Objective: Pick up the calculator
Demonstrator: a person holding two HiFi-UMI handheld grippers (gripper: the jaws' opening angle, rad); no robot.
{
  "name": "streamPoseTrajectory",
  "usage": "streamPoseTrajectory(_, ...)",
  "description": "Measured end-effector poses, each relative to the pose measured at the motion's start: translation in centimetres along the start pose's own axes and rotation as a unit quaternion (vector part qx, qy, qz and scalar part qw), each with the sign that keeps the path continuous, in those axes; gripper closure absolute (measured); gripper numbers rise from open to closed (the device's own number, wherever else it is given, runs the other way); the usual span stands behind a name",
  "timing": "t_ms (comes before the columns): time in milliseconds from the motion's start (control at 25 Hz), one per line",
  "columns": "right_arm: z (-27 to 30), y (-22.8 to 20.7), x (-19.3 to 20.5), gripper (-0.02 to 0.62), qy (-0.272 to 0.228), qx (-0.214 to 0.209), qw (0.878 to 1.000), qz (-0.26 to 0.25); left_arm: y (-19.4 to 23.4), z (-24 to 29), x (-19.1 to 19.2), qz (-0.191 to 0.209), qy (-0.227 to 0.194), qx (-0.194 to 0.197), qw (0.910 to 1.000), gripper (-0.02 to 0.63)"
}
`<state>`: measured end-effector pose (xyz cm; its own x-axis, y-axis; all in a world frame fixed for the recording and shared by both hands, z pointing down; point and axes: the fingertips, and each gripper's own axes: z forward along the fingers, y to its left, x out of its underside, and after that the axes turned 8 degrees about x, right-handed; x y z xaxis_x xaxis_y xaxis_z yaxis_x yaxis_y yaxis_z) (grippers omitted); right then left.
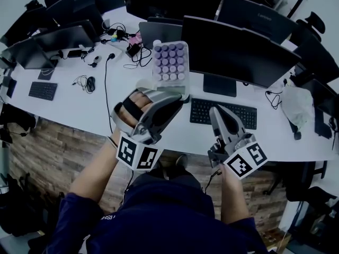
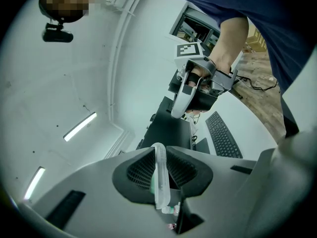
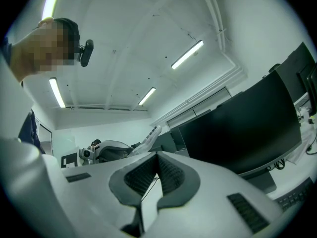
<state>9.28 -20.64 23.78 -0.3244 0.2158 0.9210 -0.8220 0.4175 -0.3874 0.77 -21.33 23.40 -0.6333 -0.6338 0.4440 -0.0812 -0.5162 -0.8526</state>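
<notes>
Left gripper (image 1: 168, 93) pinches the calculator (image 1: 170, 62) by its lower edge, holding it over the desk (image 1: 69, 107) at its 12 o'clock. Right gripper (image 1: 216, 111), at 3 o'clock, is pressed together, empty.

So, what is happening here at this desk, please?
A person is working with a handheld gripper in each hand. The left gripper has its jaws closed on the edge of the calculator, a white one with purple keys, and holds it in the air above the white desk. The right gripper is empty, its jaws together, and hangs over the black keyboard.
</notes>
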Motion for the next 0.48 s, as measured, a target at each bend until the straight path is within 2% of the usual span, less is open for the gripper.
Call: streamPoseTrajectory(480,-0.12,-0.41,0.15,0.594,0.003,0.0,1.0,0.003,-0.26,0.35,-0.09,-0.001,0.003,0.0,1.0,0.52)
